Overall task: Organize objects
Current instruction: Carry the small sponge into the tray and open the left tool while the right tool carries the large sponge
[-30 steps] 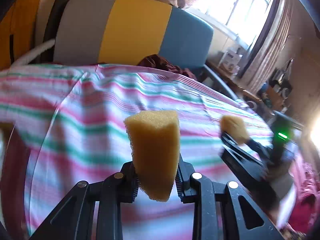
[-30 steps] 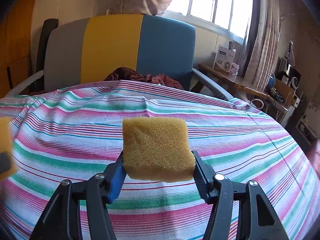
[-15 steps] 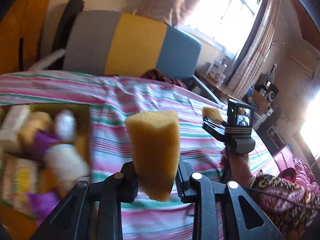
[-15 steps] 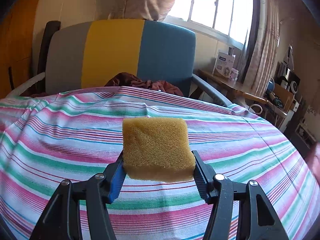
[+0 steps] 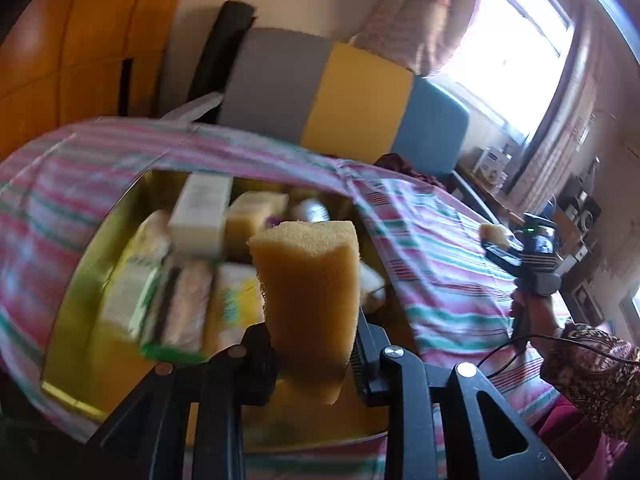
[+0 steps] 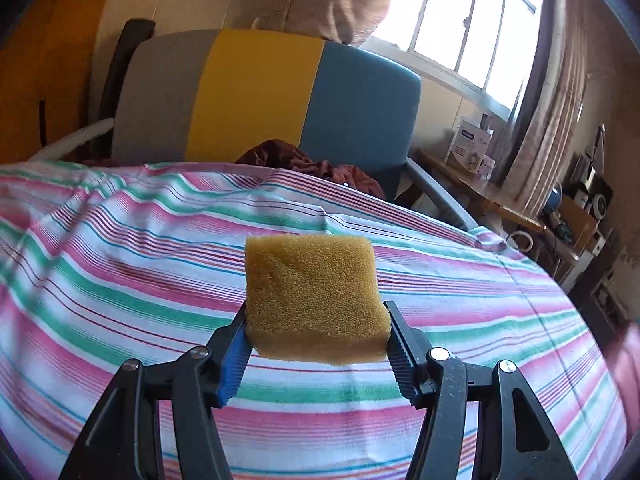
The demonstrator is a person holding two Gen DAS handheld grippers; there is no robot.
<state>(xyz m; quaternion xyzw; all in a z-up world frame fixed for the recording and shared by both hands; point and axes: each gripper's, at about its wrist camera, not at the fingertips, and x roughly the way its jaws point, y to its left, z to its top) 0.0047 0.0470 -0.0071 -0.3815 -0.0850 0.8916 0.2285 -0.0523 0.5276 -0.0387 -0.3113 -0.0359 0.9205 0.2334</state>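
Striped cloth (image 6: 120,264) covers surface | tricolour chair (image 6: 256,96) behind | window (image 6: 472,20) right

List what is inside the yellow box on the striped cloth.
The yellow box holds a white carton, a loose sponge and blurred soap-like packets. The gripped sponge covers its right part.

Both wrist views look down, close, sharing the striped cloth (image 5: 432,280) and chair (image 6: 256,96).
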